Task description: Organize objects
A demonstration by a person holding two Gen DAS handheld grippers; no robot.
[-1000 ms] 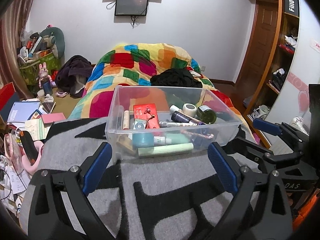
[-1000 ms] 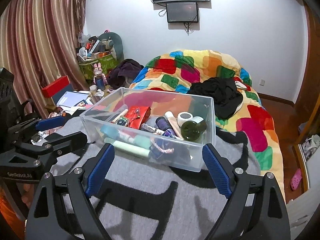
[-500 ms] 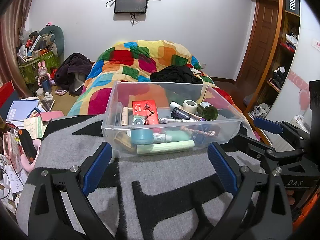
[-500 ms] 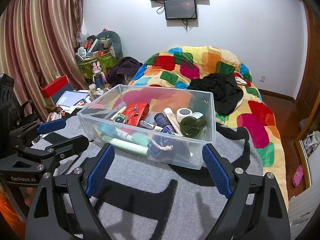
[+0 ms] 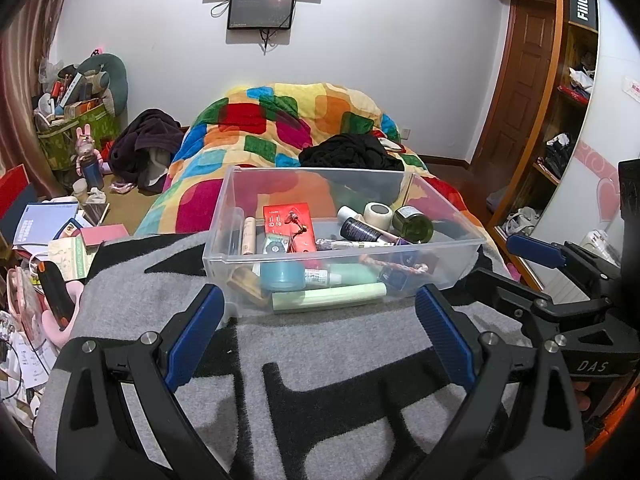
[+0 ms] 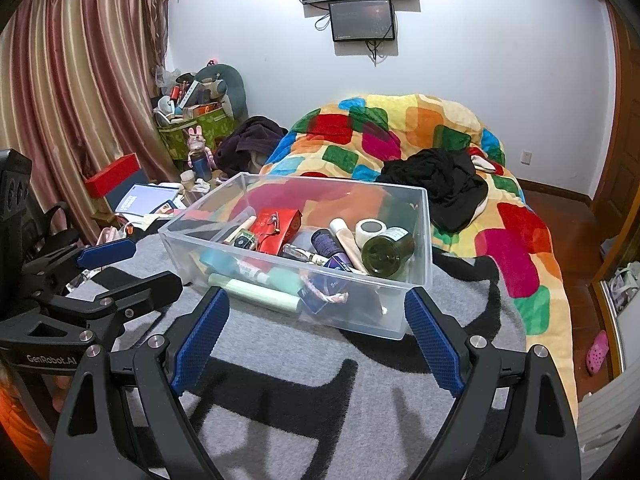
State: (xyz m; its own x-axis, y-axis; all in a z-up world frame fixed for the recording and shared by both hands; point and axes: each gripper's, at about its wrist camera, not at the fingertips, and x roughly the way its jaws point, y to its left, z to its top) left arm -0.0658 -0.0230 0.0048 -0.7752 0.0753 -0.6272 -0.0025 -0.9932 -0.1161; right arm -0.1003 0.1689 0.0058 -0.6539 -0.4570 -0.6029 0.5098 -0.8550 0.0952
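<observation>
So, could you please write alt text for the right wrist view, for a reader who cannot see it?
A clear plastic bin of toiletries, including a dark green jar and a red box, sits on a grey and black blanket. The open right tool hangs just short of it, the left tool at the left edge. Behind lies a multicoloured quilt.

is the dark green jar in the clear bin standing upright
No, the dark green jar lies on its side in the clear bin, beside the tape roll.
</observation>
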